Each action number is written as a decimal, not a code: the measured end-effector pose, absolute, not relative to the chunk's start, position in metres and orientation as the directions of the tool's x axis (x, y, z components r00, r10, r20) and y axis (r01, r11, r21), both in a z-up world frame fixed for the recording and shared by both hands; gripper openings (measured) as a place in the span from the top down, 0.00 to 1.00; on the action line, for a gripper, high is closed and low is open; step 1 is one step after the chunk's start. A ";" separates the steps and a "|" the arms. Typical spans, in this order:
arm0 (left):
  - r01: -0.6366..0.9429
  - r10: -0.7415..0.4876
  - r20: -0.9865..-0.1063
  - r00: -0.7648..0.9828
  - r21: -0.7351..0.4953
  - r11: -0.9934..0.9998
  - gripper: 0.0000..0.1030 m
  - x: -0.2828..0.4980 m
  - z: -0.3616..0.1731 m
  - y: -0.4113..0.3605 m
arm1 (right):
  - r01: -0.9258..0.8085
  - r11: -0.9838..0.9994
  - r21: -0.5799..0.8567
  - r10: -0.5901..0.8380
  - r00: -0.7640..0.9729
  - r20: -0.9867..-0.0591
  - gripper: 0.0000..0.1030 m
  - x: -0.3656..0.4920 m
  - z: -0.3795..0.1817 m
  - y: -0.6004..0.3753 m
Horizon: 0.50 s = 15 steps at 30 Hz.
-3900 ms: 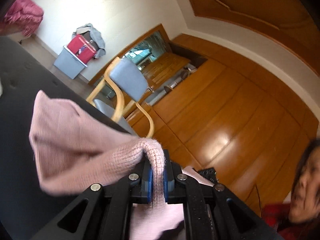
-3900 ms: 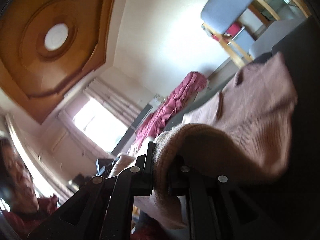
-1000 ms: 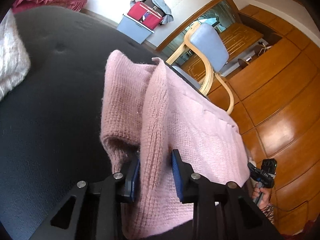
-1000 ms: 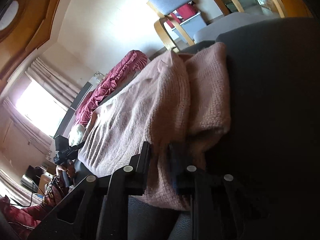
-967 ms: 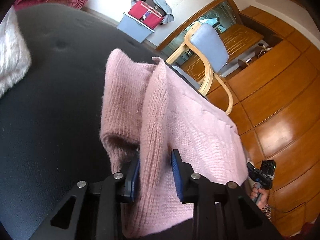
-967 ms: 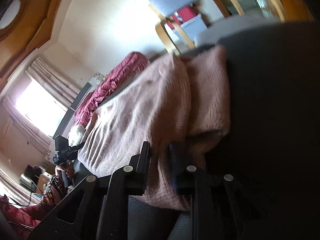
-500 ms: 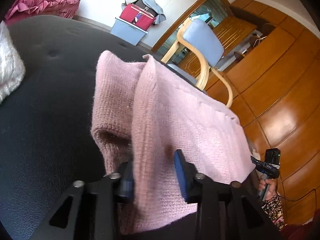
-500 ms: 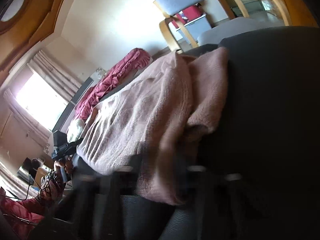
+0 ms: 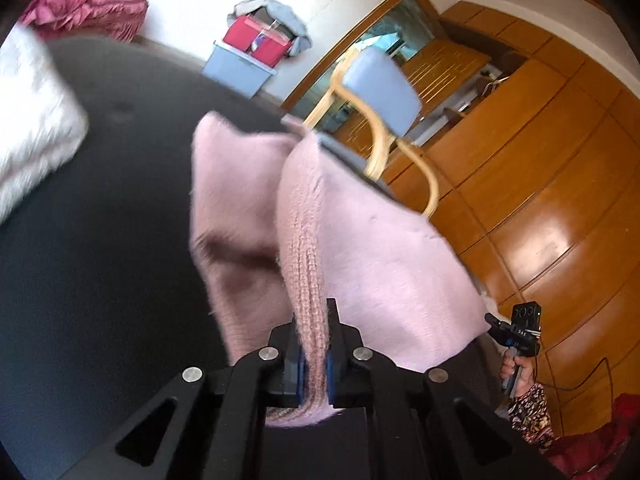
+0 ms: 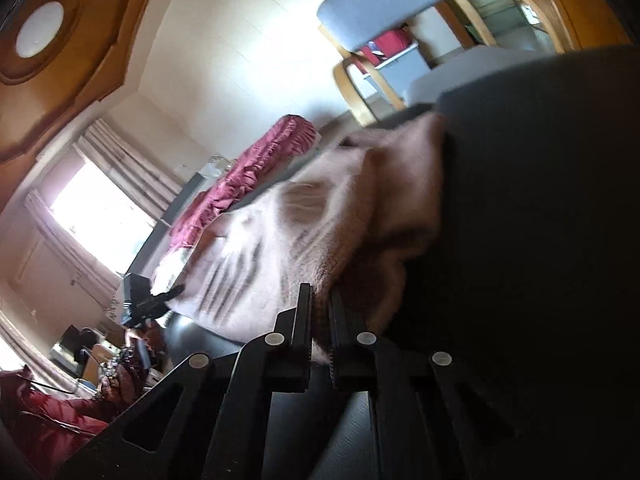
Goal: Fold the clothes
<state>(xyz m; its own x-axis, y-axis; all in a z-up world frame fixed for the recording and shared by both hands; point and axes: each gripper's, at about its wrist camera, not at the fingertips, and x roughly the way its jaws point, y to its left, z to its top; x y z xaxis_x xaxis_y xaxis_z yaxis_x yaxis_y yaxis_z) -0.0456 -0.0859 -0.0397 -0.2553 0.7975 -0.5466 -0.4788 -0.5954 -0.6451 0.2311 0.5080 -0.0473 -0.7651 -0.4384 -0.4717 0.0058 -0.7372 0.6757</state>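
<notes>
My left gripper (image 9: pixel 314 354) clamps a ribbed edge of the pink sweater (image 9: pixel 360 248); my right gripper (image 10: pixel 319 320) pinches another edge of it. Sweater lies on the dark sofa (image 9: pixel 100 220), white cushion (image 9: pixel 32 128) near it, chair (image 9: pixel 380 92) beyond the sofa.

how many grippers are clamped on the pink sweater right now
2. The left gripper is shut on a ribbed fold of the pink sweater at its near edge on the dark surface; the right gripper is shut on the opposite near edge.
</notes>
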 end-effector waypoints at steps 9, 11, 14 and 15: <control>-0.409 0.810 -0.521 -0.269 -0.699 -0.586 0.88 -0.044 -0.052 -0.102 | -0.049 -0.768 0.638 -0.394 -0.749 -0.532 0.88 0.230 -0.049 0.510; -0.395 0.784 -0.542 -0.301 -0.678 -0.620 0.81 -0.041 -0.048 -0.106 | -0.091 -0.788 0.608 -0.338 -0.763 -0.551 0.88 0.235 -0.048 0.514; -0.372 0.700 -0.579 -0.418 -0.594 -0.713 0.80 -0.034 -0.029 -0.119 | -0.150 -0.840 0.522 -0.215 -0.790 -0.574 0.88 0.246 -0.039 0.516; -0.377 0.674 -0.574 -0.466 -0.560 -0.738 0.80 -0.029 -0.019 -0.119 | -0.165 -0.864 0.476 -0.165 -0.800 -0.576 0.88 0.249 -0.031 0.512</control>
